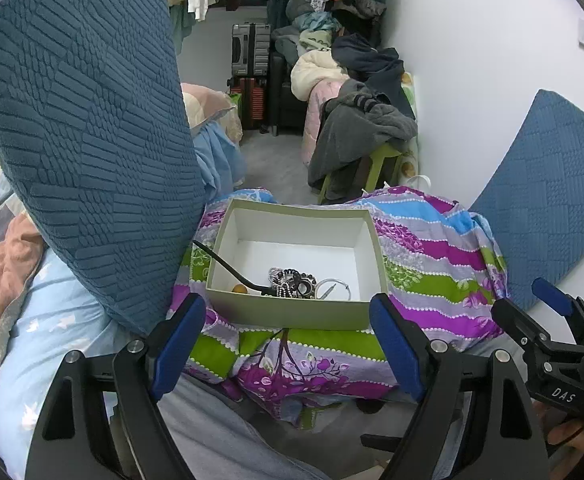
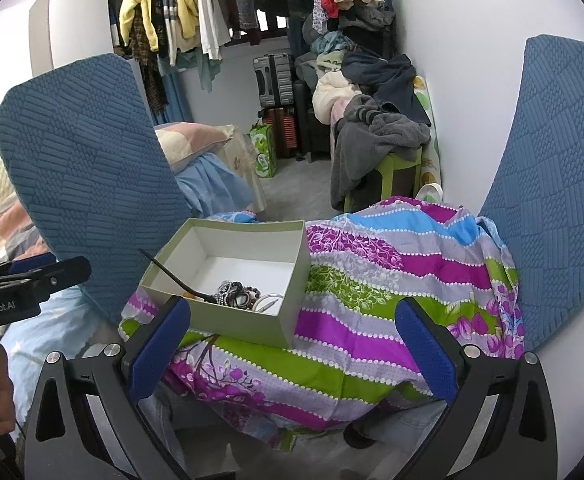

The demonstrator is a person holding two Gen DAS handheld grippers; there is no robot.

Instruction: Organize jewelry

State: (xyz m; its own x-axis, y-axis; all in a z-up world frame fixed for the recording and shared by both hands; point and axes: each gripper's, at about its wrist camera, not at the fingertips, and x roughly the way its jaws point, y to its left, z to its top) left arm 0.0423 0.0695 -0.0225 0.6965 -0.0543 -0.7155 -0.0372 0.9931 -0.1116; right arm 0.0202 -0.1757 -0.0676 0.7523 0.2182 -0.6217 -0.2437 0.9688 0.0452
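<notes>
While both tongs gape, blue cushion (image 1: 92,140) crowds jewelry box (image 1: 296,304).

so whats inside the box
A tangle of jewelry in the box near corner: bead strands, a dark bracelet, a silver bangle, something orange and a black cord. The near wall hides whatever lies right against it.

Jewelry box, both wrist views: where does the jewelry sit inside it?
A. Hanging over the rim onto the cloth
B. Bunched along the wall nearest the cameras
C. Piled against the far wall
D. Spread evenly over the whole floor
B: the tangle of beads and rings lies against the near wall of the box, while the rest of the white floor toward the far wall shows bare.
</notes>
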